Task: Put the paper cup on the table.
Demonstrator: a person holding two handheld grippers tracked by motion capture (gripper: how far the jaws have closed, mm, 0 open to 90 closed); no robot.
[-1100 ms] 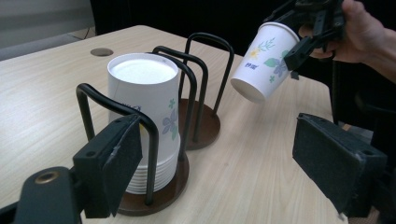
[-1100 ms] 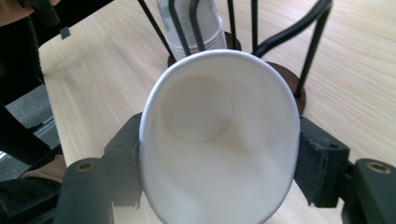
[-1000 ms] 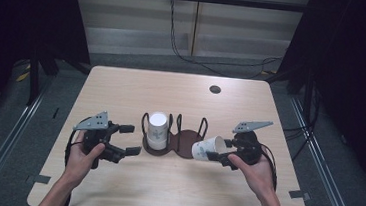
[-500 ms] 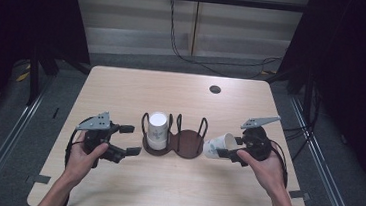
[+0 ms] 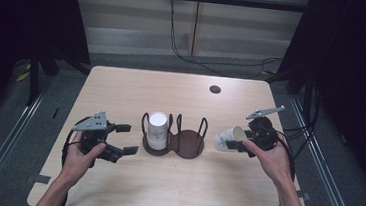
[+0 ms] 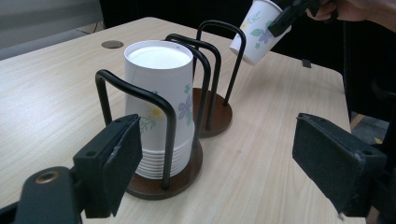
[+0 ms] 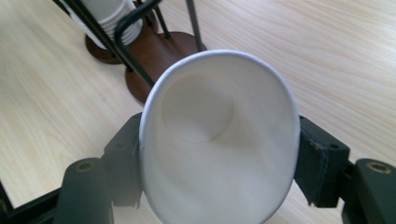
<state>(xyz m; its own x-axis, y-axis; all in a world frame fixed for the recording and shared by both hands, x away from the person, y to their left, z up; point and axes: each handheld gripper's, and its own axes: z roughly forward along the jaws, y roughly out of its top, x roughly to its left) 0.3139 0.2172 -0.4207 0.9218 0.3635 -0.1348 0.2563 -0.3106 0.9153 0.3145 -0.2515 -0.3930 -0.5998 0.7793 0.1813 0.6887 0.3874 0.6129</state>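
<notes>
Pale wooden table (image 5: 137, 91), dark surrounds, cables at twelve o'clock. Two-ring cup holder (image 5: 173, 141) at centre; its nine o'clock ring keeps a stack of upside-down paper cups (image 5: 157, 130) upright inside wire loops, its three o'clock ring is empty. Right gripper (image 5: 242, 141), at three o'clock of the holder and apart from it, pinches a single paper cup (image 5: 228, 138) by its sides, squeezing it oval, cup lying sideways, hand level. Left gripper (image 5: 121, 139) rests at nine o'clock, jaws wide and empty, pointed at the stack, likely ready to steady it.
</notes>
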